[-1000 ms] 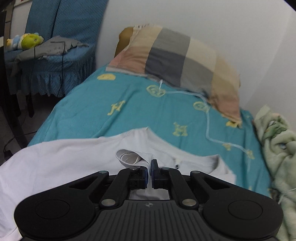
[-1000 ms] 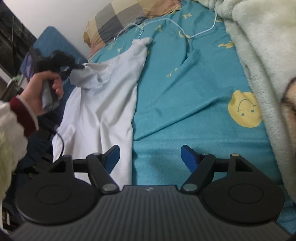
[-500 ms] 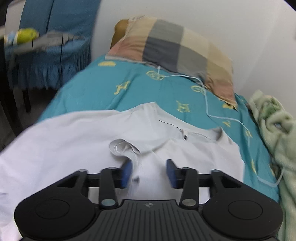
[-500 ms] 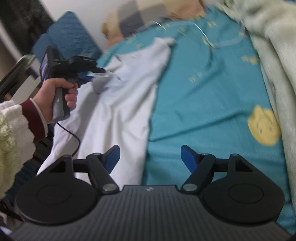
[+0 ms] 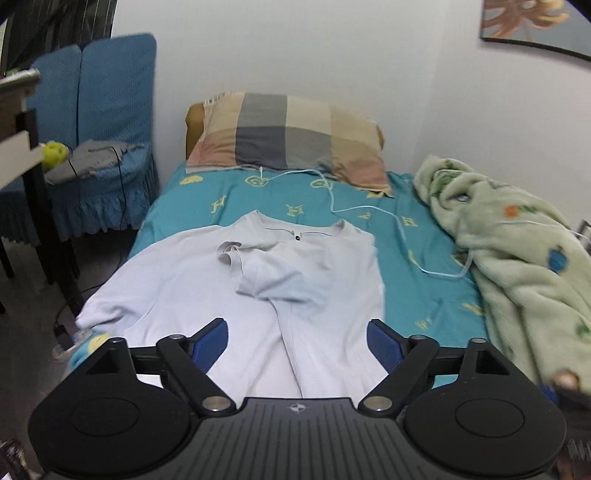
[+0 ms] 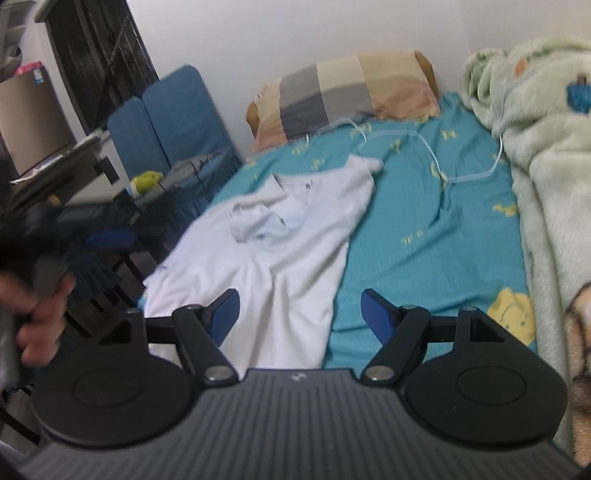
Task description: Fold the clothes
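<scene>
Both hand-held grippers, L (image 5: 297, 341) & R (image 6: 299, 312), apart over white shirt (image 5: 207, 280); no legible writing.

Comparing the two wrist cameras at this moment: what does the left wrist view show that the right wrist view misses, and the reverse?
Only the left wrist view shows the framed picture high on the wall and the left gripper, open above the shirt.

Only the right wrist view shows the person's left hand, blurred, a black window grille, and the right gripper, open.

Both show the white shirt with one sleeve folded onto its chest, the checked pillow, the white cable, the green blanket and the blue chair.
</scene>
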A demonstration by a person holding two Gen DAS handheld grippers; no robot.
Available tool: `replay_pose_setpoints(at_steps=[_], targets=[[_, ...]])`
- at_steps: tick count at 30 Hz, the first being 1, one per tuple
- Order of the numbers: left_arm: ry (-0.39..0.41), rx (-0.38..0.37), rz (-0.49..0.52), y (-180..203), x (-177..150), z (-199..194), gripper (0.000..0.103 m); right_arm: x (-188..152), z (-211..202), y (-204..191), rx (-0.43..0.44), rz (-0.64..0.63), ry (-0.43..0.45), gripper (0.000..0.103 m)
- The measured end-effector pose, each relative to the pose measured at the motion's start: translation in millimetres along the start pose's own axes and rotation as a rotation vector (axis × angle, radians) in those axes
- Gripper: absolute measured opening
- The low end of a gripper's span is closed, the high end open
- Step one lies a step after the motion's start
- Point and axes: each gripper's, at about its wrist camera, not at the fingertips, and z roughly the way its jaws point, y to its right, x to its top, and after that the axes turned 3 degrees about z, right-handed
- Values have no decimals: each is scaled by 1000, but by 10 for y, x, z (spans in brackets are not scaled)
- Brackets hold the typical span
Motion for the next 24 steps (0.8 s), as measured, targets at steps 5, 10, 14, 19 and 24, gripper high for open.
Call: replay_pose_setpoints(at_steps=[5,10,14,19,24], targets=[[34,1,10,103,-362,-626,97,-23,-134,-158,14,-52,23,75],[55,26,-14,47,-654,-846,102,-70,-187,-278,25,-82,2,79],[72,46,-34,1,-886,-1019,102,-18,-228,-432,51,-85,-22,89],[60,47,-97,-153,-959,-992,103,96,-244,-696,50,-170,-8,89],[45,43,-132,-296,-952,-917,103,20,-96,-663,37,-171,18,89]])
